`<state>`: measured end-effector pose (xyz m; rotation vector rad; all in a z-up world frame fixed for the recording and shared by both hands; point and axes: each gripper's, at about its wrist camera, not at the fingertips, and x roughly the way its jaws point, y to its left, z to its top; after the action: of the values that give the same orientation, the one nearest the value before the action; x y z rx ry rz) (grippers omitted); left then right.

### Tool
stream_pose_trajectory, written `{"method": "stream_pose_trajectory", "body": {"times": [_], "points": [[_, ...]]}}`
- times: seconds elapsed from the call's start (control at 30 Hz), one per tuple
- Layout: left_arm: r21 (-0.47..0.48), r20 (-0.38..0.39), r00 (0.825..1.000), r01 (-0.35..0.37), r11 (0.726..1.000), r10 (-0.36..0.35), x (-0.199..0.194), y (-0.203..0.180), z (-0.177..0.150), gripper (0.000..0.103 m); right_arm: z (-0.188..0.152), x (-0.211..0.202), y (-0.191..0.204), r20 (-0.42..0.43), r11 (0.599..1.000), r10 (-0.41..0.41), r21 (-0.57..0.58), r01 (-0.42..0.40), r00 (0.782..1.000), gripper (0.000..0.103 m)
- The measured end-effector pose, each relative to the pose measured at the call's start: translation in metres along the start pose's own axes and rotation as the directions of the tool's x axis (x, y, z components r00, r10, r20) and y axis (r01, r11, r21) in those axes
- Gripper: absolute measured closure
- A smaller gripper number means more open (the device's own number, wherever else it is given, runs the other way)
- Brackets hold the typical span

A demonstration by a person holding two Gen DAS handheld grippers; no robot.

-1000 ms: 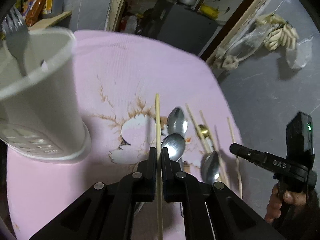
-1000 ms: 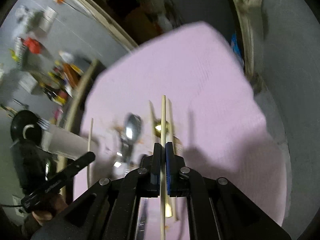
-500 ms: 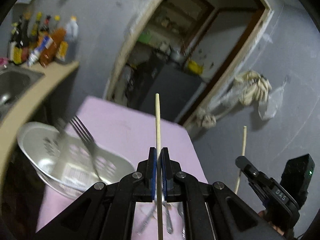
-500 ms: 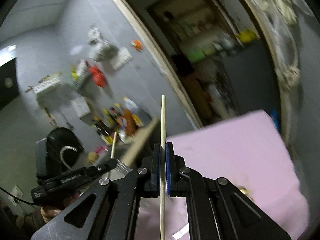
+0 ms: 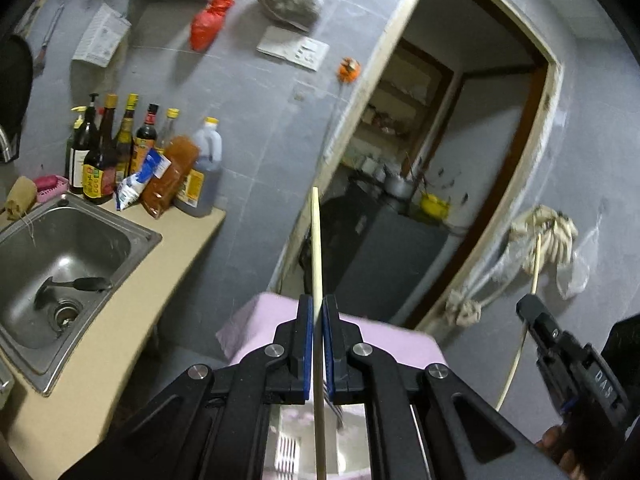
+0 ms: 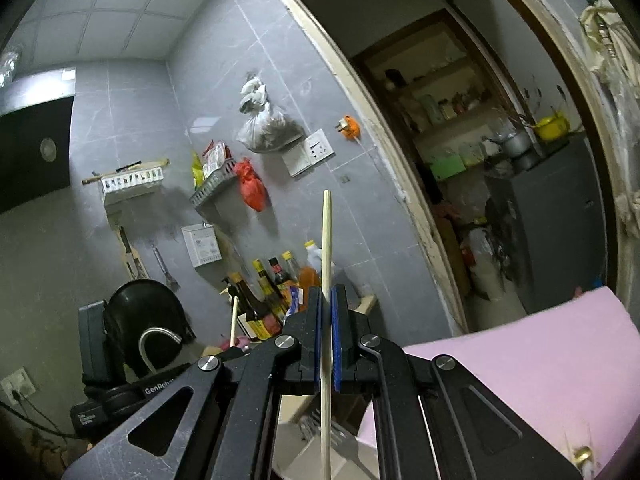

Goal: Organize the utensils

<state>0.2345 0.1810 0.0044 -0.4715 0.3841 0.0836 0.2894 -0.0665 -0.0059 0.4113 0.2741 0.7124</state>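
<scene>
My left gripper is shut on a pale wooden chopstick that sticks forward and up, well above the pink table. My right gripper is shut on a second chopstick, held nearly level. In the left wrist view the right gripper sits at the right edge with its chopstick. The left one's chopstick shows low on the left of the right wrist view. Under both sets of jaws lies the white utensil holder with fork tines in it.
A steel sink and several sauce bottles stand on the beige counter left of the table. A doorway with a dark cabinet is straight ahead, and a mop leans on the wall to the right. A gold spoon lies on the pink cloth.
Both grippers rose from the table and tilted upward, each keeping its chopstick. The views swung from the tabletop to the wall and doorway. The holder now lies beneath the jaws.
</scene>
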Motion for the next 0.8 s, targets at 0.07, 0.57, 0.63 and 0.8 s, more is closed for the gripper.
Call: {"method": "stream_pose_trajectory", "body": {"times": [0.07, 0.57, 0.63, 0.8], "points": [[-0.039, 0.014, 1.000, 0.014, 0.999, -0.013, 0.007, 0.011, 0.001, 0.098, -0.007, 0.011, 0.003, -0.001, 1.000, 0.007, 0.006, -0.007, 1.000, 0.099], [-0.113, 0.069, 0.995, -0.060, 0.992, 0.069, 0.050, 0.046, -0.034, 0.098, -0.059, 0.044, -0.022, -0.028, 0.997, -0.080, -0.011, 0.080, 0.996, 0.099], [-0.098, 0.070, 0.994, -0.074, 0.992, 0.081, 0.051, 0.044, -0.038, 0.098, -0.060, 0.045, -0.024, -0.030, 0.996, -0.083, -0.025, 0.082, 0.996, 0.099], [-0.039, 0.076, 0.992, -0.101, 0.994, 0.104, 0.048, 0.037, -0.045, 0.098, -0.062, 0.048, -0.026, -0.054, 0.995, -0.091, -0.045, 0.088, 0.994, 0.099]]}}
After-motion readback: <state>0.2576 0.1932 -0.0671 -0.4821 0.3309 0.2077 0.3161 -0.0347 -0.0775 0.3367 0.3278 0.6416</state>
